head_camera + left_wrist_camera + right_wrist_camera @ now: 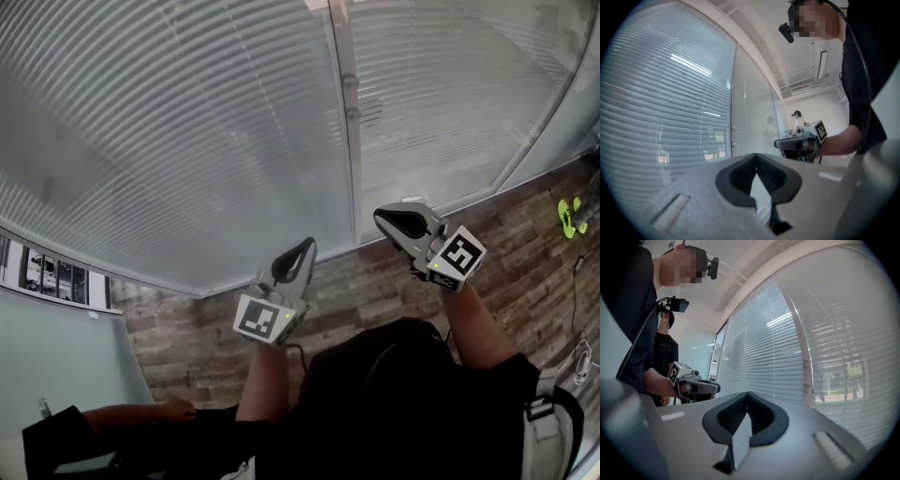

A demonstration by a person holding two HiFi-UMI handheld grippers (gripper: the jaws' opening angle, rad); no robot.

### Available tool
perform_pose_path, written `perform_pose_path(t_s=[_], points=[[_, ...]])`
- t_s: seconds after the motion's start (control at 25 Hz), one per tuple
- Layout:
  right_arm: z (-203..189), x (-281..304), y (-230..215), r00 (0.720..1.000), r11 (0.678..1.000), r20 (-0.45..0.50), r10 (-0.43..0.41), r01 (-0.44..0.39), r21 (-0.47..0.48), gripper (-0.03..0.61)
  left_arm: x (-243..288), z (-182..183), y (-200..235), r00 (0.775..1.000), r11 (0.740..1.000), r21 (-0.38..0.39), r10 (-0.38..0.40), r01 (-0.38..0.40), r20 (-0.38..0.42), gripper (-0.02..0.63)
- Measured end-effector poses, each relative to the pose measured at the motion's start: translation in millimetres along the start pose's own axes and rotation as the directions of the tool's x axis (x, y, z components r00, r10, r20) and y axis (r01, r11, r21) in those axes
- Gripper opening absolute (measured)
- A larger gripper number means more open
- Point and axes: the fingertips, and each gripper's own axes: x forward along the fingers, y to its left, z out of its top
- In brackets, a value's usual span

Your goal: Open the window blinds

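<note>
Closed white slatted blinds [187,141] cover the glass wall in front of me, and a second panel [450,94] hangs right of a pale upright post [349,169]. Two small knobs [352,82] sit on that post, also visible in the left gripper view [733,127] and the right gripper view [805,364]. My left gripper [307,246] is held level, pointing at the blinds [670,108], short of them. Its jaws are shut and hold nothing [756,157]. My right gripper [380,217] points at the base of the post, also shut and holding nothing [748,394]. Neither touches the blinds [759,352].
Wood-plank floor [375,291] runs along the foot of the glass. A green object [569,214] and a white cable [583,361] lie at the right. A pale teal partition [66,356] stands at lower left. Another person [665,348] stands behind.
</note>
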Motion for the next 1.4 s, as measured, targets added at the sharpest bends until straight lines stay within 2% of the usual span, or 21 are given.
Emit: perform_pose_path(t_s=[0.2,0.36,0.52,1.04,1.4], points=[[-3,7,-13,1.000,1.000,-0.003,-0.016,0.016,0.004,0.006,13,-6,11,1.000,1.000,-0.017,-0.016,0.016,0.000,0.005],[-13,6,-18,0.999,1.000,-0.043,-0.007,0.007,-0.010,0.006,18,-10,12,1.000,1.000,-0.023,-0.017,0.017,0.001,0.005],[-5,12,-32,1.000,1.000,-0.005,0.002,-0.002,-0.014,0.006,29,-12,16,1.000,1.000,-0.018,-0.006,0.006,-0.003,0.005],[8,22,-87,0.996,0.996,-0.018,0.088,-0.088,-0.020,0.006,81,5,30,0.997,0.997,-0.018,0.080,-0.080,-0.008,0.005],[3,22,-109,0.992,0.991,-0.025,0.125,-0.126,-0.032,0.006,99,1,31,0.991,0.992,-0.006,0.129,-0.129,-0.021,0.005]])
